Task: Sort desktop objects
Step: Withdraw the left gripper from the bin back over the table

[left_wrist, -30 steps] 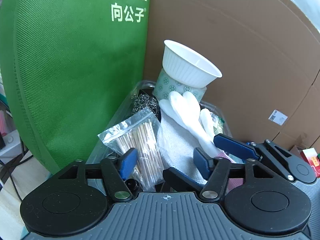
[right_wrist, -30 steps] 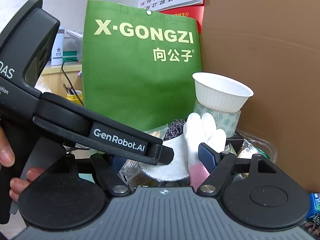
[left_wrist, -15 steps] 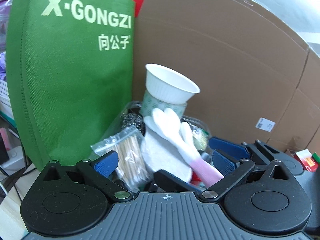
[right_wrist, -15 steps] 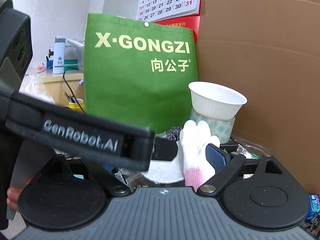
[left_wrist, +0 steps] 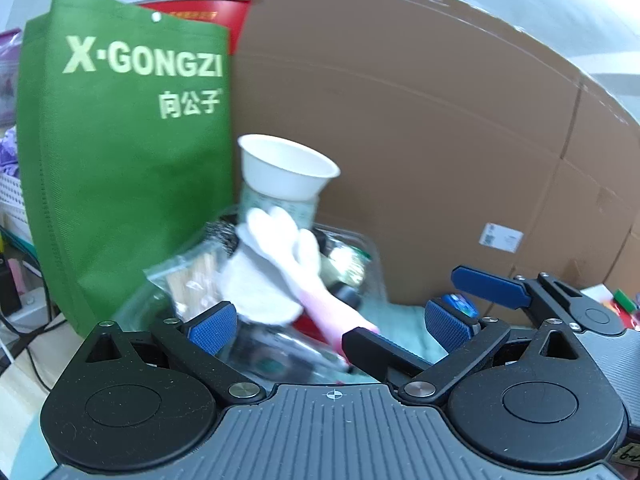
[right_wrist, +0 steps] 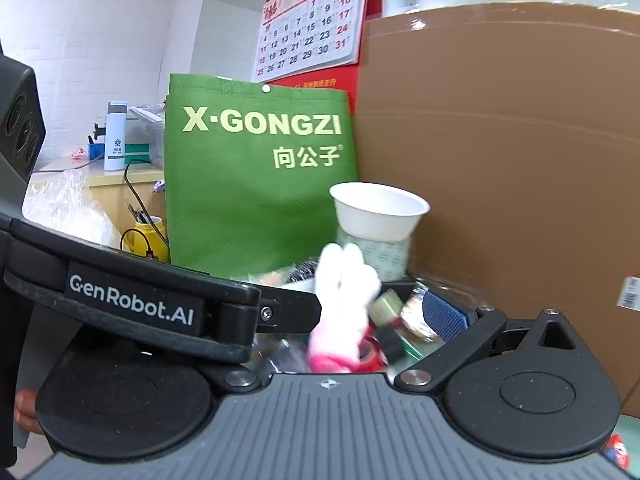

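Both the left gripper and right gripper, jaws just opened wide, hold nothing before the clear plastic bin containing a white-and-pink glove.

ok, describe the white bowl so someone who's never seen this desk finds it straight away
Start at the green bag printed X-GONGZI, standing beside the brown cardboard. At its lower right corner a clear plastic bin holds clutter. The white bowl sits highest there, stacked on a green-patterned paper cup, above the white glove.

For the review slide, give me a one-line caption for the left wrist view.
Left gripper open and empty before a clear bin piled with a white glove, toothpick bag and stacked cups.
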`<state>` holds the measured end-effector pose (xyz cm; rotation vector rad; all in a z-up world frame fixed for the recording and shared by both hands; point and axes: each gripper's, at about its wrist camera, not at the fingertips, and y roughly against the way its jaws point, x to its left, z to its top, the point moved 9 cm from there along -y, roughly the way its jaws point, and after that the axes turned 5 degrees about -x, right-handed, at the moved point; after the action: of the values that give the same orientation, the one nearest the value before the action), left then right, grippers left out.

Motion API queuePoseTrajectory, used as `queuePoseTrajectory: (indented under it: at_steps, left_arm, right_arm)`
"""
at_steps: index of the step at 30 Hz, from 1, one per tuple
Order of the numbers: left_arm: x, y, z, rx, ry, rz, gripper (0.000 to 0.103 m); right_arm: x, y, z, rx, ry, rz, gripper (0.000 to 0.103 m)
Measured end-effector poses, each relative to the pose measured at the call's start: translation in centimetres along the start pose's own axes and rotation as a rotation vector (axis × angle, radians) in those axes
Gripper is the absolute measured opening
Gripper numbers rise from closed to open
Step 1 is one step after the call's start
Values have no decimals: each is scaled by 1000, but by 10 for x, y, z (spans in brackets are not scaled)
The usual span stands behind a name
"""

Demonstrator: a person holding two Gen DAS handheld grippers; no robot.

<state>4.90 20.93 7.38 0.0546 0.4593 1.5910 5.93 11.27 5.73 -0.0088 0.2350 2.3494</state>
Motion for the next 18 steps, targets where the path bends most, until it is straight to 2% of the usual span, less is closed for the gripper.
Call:
queuePoseTrajectory:
  at_steps: [9, 18]
  left_arm:
    - [-63, 10, -44, 71, -6, -86, 103]
    - [-132, 13, -95, 145, -46, -208, 103]
  right_arm:
    - [-19, 63, -28, 44, -14, -59, 103]
    - [-46, 127, -66, 92, -24, -199, 103]
